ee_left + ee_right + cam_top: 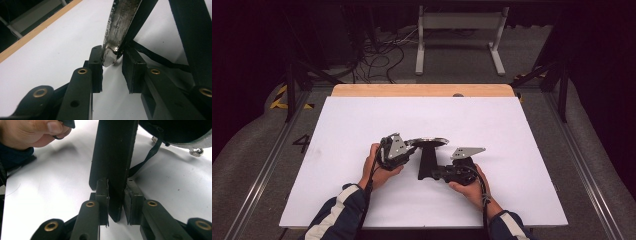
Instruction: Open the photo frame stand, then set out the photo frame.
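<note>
Black strap w/ round silver-rimmed disc end [428, 143] lies mid white table [342, 130], just nearer than its wooden far edge; left gripper [408, 148] clamped on the disc's metal rim, right gripper [435, 173] clamped on the broad black strap [113, 157].

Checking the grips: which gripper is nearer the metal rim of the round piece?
Left. The left gripper clamps the metal rim itself; the right gripper grips the black strap lower down.
</note>
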